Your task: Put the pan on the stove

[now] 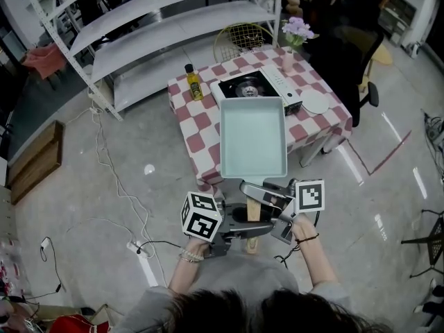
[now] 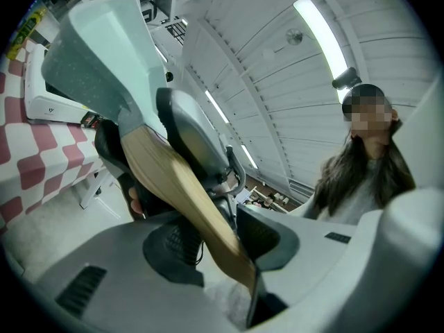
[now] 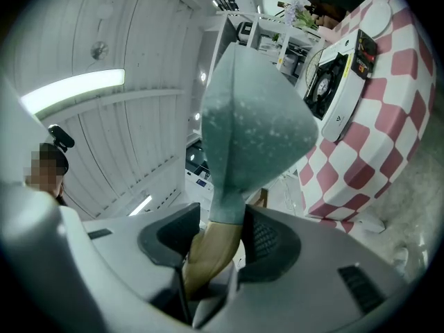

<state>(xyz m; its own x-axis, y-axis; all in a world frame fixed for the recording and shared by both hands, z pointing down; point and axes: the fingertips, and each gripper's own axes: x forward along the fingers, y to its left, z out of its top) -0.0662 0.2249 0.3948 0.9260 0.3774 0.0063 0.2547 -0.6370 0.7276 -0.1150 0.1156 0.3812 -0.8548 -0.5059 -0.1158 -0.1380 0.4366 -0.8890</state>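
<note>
A pale green rectangular pan (image 1: 253, 137) with a wooden handle (image 1: 254, 212) hangs level in the air above the near edge of the checkered table (image 1: 198, 127). Beyond it on the table stands the white single-burner stove (image 1: 255, 89). My left gripper (image 1: 239, 231) is shut on the handle's end, with the wood (image 2: 201, 214) pinched between its pads. My right gripper (image 1: 262, 197) is shut on the handle closer to the pan, where the handle (image 3: 208, 252) meets the pan body (image 3: 253, 123). The stove (image 3: 333, 82) shows past the pan at the upper right of the right gripper view.
On the table are an oil bottle (image 1: 193, 82) left of the stove, a white plate (image 1: 316, 101) to its right, and a vase of flowers (image 1: 295, 37) behind. A white shelf rack (image 1: 159, 33) stands at the back left. Cables (image 1: 118, 186) trail over the floor.
</note>
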